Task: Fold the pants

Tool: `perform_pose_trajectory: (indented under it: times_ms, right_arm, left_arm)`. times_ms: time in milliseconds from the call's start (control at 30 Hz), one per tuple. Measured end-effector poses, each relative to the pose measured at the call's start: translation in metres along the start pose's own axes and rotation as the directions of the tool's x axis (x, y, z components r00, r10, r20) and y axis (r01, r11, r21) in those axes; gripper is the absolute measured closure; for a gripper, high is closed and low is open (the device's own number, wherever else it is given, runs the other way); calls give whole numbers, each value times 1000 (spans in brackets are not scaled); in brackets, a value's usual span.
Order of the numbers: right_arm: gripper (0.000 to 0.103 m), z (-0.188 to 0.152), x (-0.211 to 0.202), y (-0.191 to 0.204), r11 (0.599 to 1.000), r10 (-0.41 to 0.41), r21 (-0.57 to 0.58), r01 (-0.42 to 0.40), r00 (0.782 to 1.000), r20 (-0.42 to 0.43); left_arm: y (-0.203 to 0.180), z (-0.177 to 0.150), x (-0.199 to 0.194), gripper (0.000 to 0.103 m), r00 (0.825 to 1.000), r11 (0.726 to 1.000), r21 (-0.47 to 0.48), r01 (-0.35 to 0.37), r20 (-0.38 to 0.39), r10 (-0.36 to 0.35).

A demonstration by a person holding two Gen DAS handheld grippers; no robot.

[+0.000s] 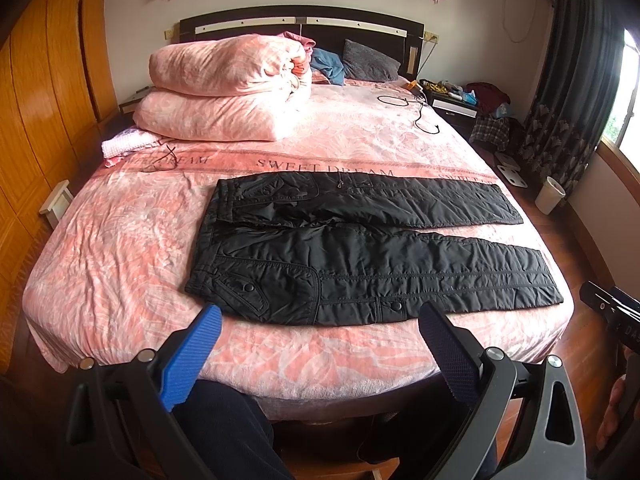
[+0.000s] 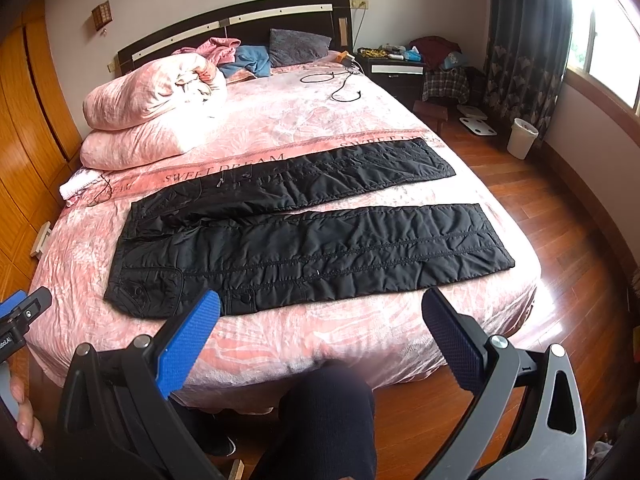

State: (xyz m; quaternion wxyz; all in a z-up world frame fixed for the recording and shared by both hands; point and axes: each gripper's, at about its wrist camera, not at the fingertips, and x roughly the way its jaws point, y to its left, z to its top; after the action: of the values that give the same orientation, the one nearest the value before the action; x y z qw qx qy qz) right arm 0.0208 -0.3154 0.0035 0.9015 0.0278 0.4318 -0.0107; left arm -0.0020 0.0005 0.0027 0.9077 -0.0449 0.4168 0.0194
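Black quilted pants (image 1: pixel 360 248) lie flat on the pink bed (image 1: pixel 120 240), waistband to the left, both legs spread apart and pointing right. They also show in the right wrist view (image 2: pixel 304 240). My left gripper (image 1: pixel 320 320) is open and empty, held just short of the near leg's edge by the waist. My right gripper (image 2: pixel 320 308) is open and empty, held just short of the near leg's middle. Each gripper has one blue pad and one dark pad.
A folded pink duvet (image 1: pixel 228 92) is stacked at the bed's far left. A black cable (image 1: pixel 416 108) lies near the headboard. A nightstand (image 1: pixel 452 100), a white bin (image 1: pixel 550 194) and wooden floor (image 2: pixel 560 280) are on the right. Wooden wardrobes (image 1: pixel 36 120) stand at left.
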Motion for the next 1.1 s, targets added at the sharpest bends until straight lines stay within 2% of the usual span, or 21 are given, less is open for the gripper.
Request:
perform_pose_trajectory:
  times_ms: [800, 900, 1000, 1100]
  right_arm:
    - [2, -1, 2, 0, 1000, 0, -1, 0, 1000, 4]
    - [2, -1, 5, 1, 1000, -3, -3, 3, 1000, 2]
    - [2, -6, 19, 2, 1000, -7, -14, 7, 1000, 9]
    - [2, -3, 41, -9, 1000, 29, -8, -29, 999, -34]
  left_arm:
    - [5, 3, 1, 4, 1000, 1000, -3, -2, -12, 2]
    - [15, -2, 11, 4, 1000, 1000, -1, 4, -22, -4]
    - [22, -3, 25, 4, 998, 998, -6, 55, -44, -55]
    - [33, -5, 55, 4, 995, 999, 21, 31, -94, -29]
